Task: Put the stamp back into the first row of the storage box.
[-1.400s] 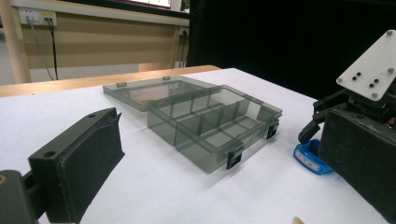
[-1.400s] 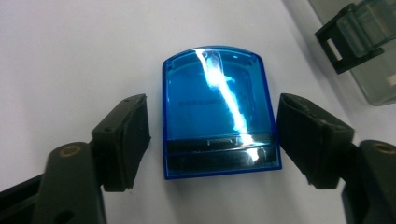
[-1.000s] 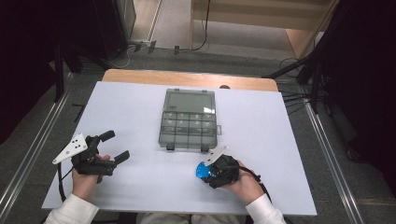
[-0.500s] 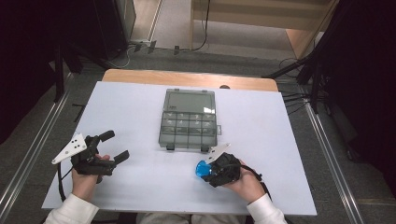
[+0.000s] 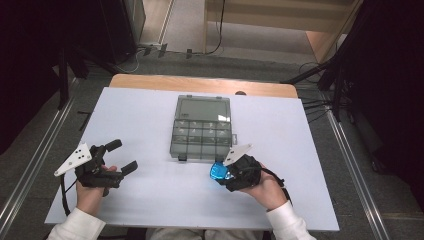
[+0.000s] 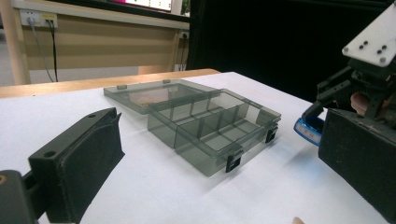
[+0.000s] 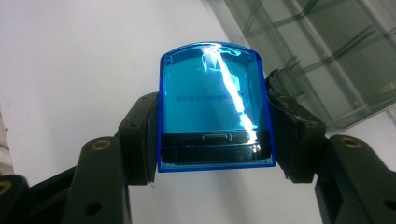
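A blue translucent case (image 7: 215, 93) with a black band near its lower end is held between the jaws of my right gripper (image 5: 220, 173), which is shut on it. The right gripper hovers at the table's front, just before the near right corner of a smoky clear organizer box (image 5: 202, 132). The box lies open, with its lid (image 5: 205, 109) flat behind it and several divided compartments that look empty. My left gripper (image 5: 122, 156) rests at the front left of the table, jaws wide apart and nothing between them. In the left gripper view the box (image 6: 212, 123) is ahead and the blue case (image 6: 306, 130) is at the right.
A white sheet (image 5: 150, 115) covers the table, and a wooden edge (image 5: 200, 82) shows at the far side. Dark stands and cables (image 5: 325, 75) line the floor around the table. Black latches (image 6: 232, 163) stick out from the box's near wall.
My right gripper has moved a little forward toward the box with the blue case in it. The left gripper has stayed where it was.
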{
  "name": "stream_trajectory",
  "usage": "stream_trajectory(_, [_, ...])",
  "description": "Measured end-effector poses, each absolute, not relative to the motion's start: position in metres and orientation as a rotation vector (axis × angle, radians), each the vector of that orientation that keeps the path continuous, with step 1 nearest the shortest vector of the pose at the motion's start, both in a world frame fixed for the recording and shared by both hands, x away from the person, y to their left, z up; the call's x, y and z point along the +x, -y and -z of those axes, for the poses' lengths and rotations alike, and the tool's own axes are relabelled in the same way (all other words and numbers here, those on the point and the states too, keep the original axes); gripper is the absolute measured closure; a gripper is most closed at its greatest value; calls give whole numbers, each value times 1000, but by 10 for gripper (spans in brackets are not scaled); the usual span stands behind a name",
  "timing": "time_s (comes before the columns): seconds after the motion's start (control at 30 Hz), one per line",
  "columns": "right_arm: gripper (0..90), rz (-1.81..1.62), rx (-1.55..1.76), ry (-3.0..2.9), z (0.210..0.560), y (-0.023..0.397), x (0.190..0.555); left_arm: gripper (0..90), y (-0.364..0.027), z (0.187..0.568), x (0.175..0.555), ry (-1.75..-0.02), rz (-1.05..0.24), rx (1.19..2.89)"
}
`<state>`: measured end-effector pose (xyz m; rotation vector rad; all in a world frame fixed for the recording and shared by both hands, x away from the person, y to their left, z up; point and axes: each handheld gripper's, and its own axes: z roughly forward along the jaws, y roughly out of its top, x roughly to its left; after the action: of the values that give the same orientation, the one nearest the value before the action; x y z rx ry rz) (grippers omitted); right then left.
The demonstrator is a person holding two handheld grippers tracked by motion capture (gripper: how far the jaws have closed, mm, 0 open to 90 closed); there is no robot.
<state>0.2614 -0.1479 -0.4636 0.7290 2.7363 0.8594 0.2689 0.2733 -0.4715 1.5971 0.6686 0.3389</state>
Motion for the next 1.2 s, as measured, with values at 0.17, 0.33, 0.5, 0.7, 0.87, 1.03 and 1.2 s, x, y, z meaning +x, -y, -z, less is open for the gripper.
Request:
stream_trajectory(0.17, [420,-863,722,-2738,455,146,268,0,-273,472,269,-669,-337,1598])
stream_trajectory(0.33, [420,-844,702,-2743,445,144,277,0,-274,472,269,-666,-336,1597])
stream_trajectory(0.5, [420,-839,684,-2740,436,142,288,0,-274,472,269,-668,-333,1598])
stream_trajectory(0.7, [420,-814,662,-2747,426,137,301,0,-273,472,269,-668,-328,1596])
stream_trajectory(0.87, [420,-834,683,-2774,420,138,318,0,-273,472,269,-668,-323,1596])
stream_trajectory(1.03, [420,-820,692,-2770,416,140,335,0,-273,472,269,-667,-321,1596])
stream_trajectory(1.2, [420,-777,691,-2780,411,139,352,0,-273,472,269,-668,-318,1594])
